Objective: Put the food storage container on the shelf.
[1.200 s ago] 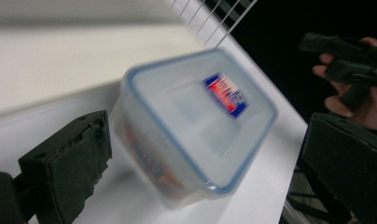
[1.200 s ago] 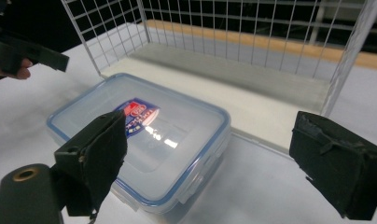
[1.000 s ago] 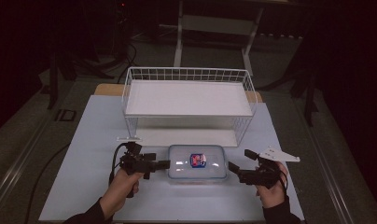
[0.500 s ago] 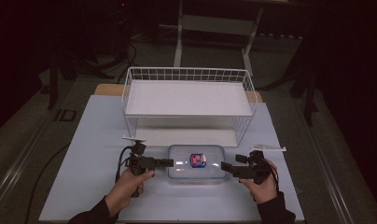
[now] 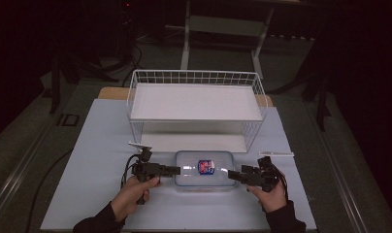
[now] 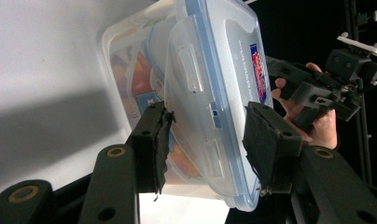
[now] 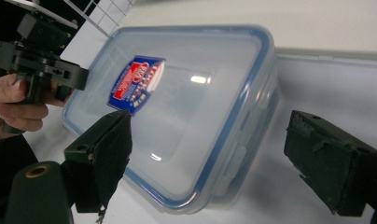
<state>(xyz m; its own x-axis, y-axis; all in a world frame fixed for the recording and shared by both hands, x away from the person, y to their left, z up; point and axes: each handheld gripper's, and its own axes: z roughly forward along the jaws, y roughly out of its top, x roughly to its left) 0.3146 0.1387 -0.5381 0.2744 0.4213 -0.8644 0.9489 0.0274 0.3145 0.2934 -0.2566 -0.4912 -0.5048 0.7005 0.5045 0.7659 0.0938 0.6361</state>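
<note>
High view: I saw clear plastic container (image 5: 205, 171) with blue-rimmed lid and red-blue label lying flat on bench (image 5: 87, 145), just before white wire rack (image 5: 196, 104). Left claw (image 5: 172, 170) at its left end, right claw (image 5: 233, 175) at its right end.

Left gripper view: left claw spread, jaws either side of container's end latch; colourful contents inside.

Right gripper view: right claw spread wide, container corner between jaws, untouched.

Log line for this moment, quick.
left gripper: open, jaws astride container end latch | right gripper: open at opposite end | container: lidded, on table, before wire rack
</note>
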